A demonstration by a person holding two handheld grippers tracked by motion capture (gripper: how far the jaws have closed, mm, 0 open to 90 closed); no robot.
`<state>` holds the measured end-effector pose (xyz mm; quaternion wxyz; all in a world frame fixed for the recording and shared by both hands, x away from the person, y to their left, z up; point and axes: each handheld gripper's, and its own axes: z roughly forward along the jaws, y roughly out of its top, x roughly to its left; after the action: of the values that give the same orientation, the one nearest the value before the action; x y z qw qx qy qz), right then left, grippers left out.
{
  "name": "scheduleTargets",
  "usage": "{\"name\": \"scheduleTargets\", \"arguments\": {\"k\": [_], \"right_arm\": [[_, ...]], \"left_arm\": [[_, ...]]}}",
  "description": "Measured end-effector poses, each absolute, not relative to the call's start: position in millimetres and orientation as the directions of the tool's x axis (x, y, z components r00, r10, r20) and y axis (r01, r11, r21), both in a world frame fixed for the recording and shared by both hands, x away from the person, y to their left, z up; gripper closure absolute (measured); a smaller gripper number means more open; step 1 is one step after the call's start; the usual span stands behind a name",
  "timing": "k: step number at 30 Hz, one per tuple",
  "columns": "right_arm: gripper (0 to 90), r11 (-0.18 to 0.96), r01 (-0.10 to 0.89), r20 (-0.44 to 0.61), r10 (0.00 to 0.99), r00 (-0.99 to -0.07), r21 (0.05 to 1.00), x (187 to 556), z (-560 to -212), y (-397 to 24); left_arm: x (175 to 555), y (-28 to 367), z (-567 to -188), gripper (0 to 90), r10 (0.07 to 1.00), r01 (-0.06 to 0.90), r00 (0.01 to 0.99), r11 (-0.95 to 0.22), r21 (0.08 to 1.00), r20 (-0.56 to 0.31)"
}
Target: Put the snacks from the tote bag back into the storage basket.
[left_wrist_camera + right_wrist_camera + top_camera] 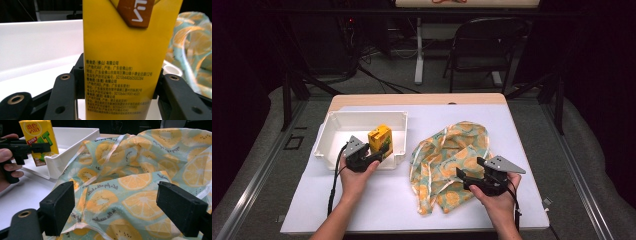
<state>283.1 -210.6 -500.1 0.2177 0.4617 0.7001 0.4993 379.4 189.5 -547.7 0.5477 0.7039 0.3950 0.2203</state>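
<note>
Left gripper (379, 150) clamps the yellow carton (380, 140) upright (long axis vertical).

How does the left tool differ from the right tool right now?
The left tool is shut on the yellow drink carton over the white bin; the right tool is open and holds nothing. The left tool sits at the bin, while the right tool's jaws straddle the fruit-print bag. Both are black and hand-held.
</note>
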Motion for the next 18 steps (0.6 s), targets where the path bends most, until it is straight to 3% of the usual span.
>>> {"name": "scheduleTargets", "arguments": {"k": [18], "right_arm": [[14.9, 0.078, 0.433, 0.152, 0.869, -0.472, 0.898, 283, -502, -210]], "left_arm": [[393, 183, -564, 51.4, 0.830, 0.345, 0.548, -0.112, 0.932, -0.103]]}}
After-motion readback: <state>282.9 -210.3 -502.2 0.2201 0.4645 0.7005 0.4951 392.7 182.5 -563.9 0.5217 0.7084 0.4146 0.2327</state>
